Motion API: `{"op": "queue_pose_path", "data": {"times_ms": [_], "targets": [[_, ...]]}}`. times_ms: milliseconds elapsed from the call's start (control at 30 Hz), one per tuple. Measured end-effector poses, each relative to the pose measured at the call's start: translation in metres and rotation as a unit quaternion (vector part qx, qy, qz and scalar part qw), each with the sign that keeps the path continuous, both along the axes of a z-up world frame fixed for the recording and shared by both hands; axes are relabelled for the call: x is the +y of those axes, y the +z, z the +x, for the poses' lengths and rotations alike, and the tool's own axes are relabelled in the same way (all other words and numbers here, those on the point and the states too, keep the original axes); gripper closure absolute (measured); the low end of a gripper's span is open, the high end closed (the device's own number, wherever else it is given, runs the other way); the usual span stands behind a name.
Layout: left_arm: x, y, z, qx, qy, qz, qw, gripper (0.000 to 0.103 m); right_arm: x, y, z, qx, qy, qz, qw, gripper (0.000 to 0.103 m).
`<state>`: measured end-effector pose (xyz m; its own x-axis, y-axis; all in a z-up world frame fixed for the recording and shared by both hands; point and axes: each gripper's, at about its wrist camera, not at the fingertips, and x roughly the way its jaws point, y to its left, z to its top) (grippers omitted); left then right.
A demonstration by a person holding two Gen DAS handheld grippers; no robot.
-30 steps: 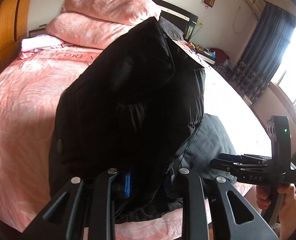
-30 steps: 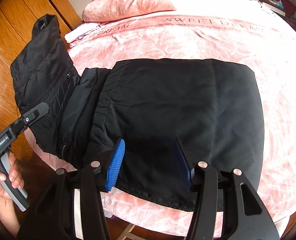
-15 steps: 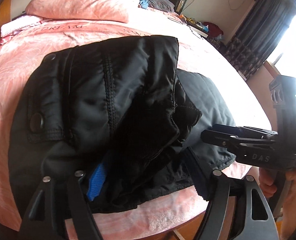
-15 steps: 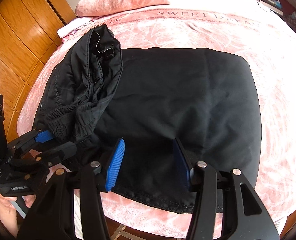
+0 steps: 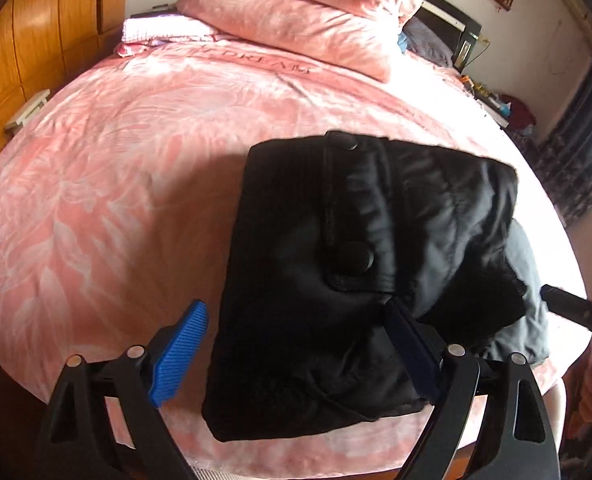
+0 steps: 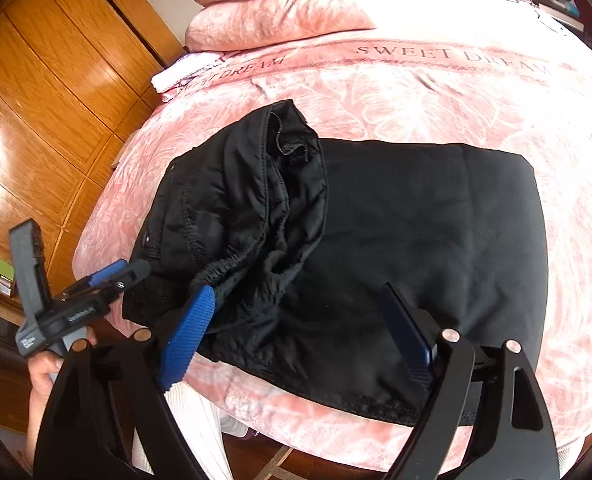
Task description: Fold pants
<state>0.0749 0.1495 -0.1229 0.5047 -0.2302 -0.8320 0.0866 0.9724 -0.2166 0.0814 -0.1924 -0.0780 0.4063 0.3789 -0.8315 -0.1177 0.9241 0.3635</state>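
Observation:
The black pants (image 5: 336,280) lie folded on the pink bed, near its front edge. The waistband part with a snap button lies on top of the flat leg part (image 6: 436,232). My left gripper (image 5: 296,344) is open and empty, just in front of the pile's near edge. It also shows in the right wrist view (image 6: 112,276) at the pile's left side. My right gripper (image 6: 300,336) is open and empty, low over the near hem of the pants. Its tip shows at the right edge of the left wrist view (image 5: 576,312).
The pink bedspread (image 5: 116,184) covers the bed. Pink pillows (image 5: 296,20) and a folded pink-white cloth (image 5: 160,32) lie at the head. A wooden wardrobe (image 6: 40,92) stands left of the bed. Dark curtains (image 5: 584,120) hang at the right.
My left gripper held the waistband end up, laid it over the flat part, opened and drew back. My right gripper stayed open in front of the pants.

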Motion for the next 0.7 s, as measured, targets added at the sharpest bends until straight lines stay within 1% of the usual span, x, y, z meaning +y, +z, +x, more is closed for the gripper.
{"op": "queue_pose_path", "data": {"times_ms": [33,67,100,133,167,200,267,367,400,433,500,600,633,700], "targets": [[-0.002,-0.009,0.001,0.009,-0.003,0.004,0.9999,0.013,0.005,0.0,0.003,0.003,0.003,-0.001,1.0,0.014],[-0.008,-0.02,0.004,0.028,-0.011,0.008,0.9995,0.012,0.01,0.0,0.007,0.006,0.006,-0.001,1.0,0.014],[-0.02,-0.03,0.004,0.033,-0.019,0.007,0.9993,0.009,0.015,-0.001,0.011,0.01,0.009,-0.001,1.0,0.013],[-0.027,-0.032,0.002,0.025,-0.021,0.018,0.9993,0.007,0.02,-0.004,0.014,0.017,0.01,-0.003,1.0,0.013],[-0.031,-0.03,-0.001,0.021,-0.025,0.028,0.9991,0.007,0.025,-0.007,0.018,0.024,0.011,-0.006,1.0,0.013],[-0.032,-0.028,-0.002,0.022,-0.027,0.029,0.999,0.007,0.029,-0.01,0.02,0.03,0.012,-0.009,0.999,0.013],[-0.024,-0.019,-0.002,0.026,-0.02,0.011,0.9994,0.009,0.034,-0.017,0.022,0.039,0.015,-0.013,0.999,0.013],[-0.004,-0.012,-0.005,0.021,0.015,-0.018,0.9995,0.009,0.04,-0.025,0.024,0.041,0.021,-0.016,0.999,0.013],[0.003,-0.01,-0.007,0.023,0.024,-0.025,0.9991,0.009,0.043,-0.028,0.024,0.04,0.023,-0.021,0.999,0.019],[0.006,-0.009,-0.008,0.024,0.029,-0.029,0.9989,0.009,0.046,-0.032,0.025,0.04,0.027,-0.024,0.999,0.03],[0.01,-0.009,-0.009,0.028,0.031,-0.029,0.9987,0.009,0.051,-0.039,0.028,0.047,0.034,-0.017,0.998,0.044],[0.009,-0.015,-0.01,0.04,0.024,-0.015,0.9988,0.009,0.054,-0.04,0.027,0.04,0.036,-0.033,0.998,0.06],[0.009,-0.018,-0.01,0.044,0.021,-0.018,0.9986,0.008,0.053,-0.039,0.025,0.036,0.038,-0.031,0.998,0.065],[0.007,-0.022,-0.005,0.053,0.018,-0.036,0.9978,0.008,0.049,-0.036,0.025,0.03,0.035,-0.02,0.999,0.07]]}}
